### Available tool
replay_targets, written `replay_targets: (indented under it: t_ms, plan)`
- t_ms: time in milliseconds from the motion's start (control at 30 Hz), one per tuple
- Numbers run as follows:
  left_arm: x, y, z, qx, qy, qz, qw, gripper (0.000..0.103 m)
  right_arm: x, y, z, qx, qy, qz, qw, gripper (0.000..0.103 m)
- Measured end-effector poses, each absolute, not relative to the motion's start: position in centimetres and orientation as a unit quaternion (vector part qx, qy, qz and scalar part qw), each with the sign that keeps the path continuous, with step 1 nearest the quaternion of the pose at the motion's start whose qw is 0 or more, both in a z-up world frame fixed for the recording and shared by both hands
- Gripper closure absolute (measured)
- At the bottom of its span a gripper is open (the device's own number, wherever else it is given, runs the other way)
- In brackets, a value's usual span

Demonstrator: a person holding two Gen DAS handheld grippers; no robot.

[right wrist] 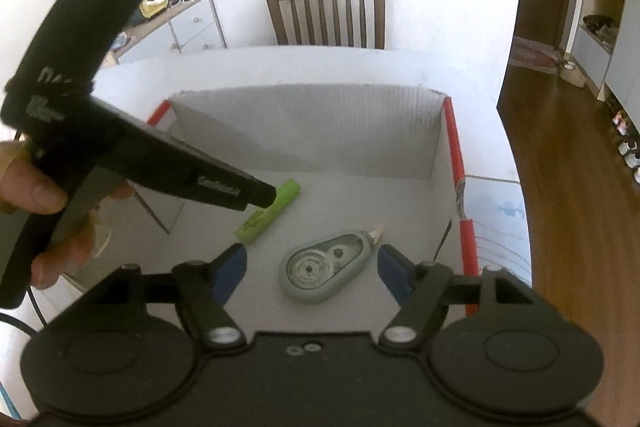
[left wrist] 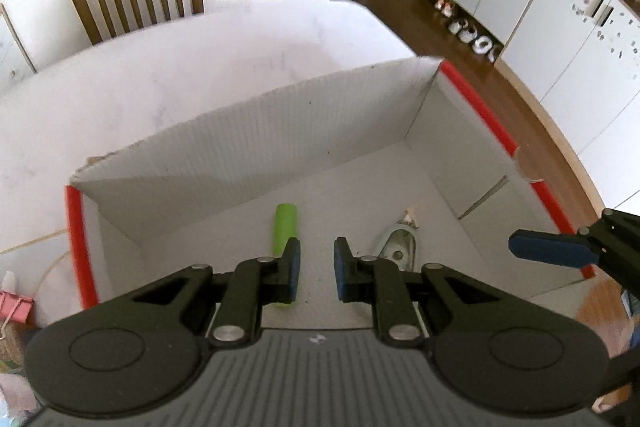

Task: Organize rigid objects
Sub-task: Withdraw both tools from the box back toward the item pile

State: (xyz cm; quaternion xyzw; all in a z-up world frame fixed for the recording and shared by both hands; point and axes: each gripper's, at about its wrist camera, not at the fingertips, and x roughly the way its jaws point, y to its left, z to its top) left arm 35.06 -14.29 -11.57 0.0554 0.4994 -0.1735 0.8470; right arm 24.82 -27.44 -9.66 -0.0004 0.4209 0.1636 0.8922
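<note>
- Right gripper (right wrist: 312,267) of mine hangs over the box with its jaws spread wide and nothing pinched; the correction tape dispenser (right wrist: 330,267) lies on the box floor below the gap, clear of both blue pads (right wrist: 230,269).
- My left gripper (left wrist: 317,269) has its jaws drawn nearly together, a narrow gap showing between the pads, and they grip nothing.
- Beside the dispenser, toward the left wall of the box as the right wrist view shows it, lies the green marker (right wrist: 268,213); the 2 things are near each other but apart.
- Both rest inside the white cardboard box (right wrist: 304,123), which is open on top and has red edging (right wrist: 456,143) on its 2 short sides.
- My left hand (right wrist: 44,203) wraps the handle of the left gripper, seen from the right wrist view.
- The box stands on a white table (left wrist: 180,79).
- 1 wooden chair (right wrist: 326,13) stands at the far edge of the table, against a white wall.
</note>
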Motion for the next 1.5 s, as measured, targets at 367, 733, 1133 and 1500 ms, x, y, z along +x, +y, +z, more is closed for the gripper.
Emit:
replay_targets:
  t_ms: [367, 733, 1133, 1500]
  plan:
    - [30.4, -12.4, -7.0, 0.063, 0.440, -0.171, 0.879, 0.086, 22.3, -26.8, -6.9, -0.002, 0.386, 0.171, 0.906, 0.022]
    - [25.3, -8.8, -3.5, 0.054, 0.392, -0.188, 0.899, 0.053, 19.6, -24.8, -4.3, -0.002, 0.355, 0.170, 0.919, 0.015]
    - [21.2, -2.2, -2.3, 0.030, 0.365, -0.195, 0.910, 0.036, 17.3, -20.6, -2.5, 0.011, 0.323, 0.162, 0.932, 0.000]
    - [18.9, 6.0, -2.1, 0.012, 0.346, -0.191, 0.918, 0.018, 15.5, -14.5, -2.7, 0.048, 0.308, 0.147, 0.939, 0.000]
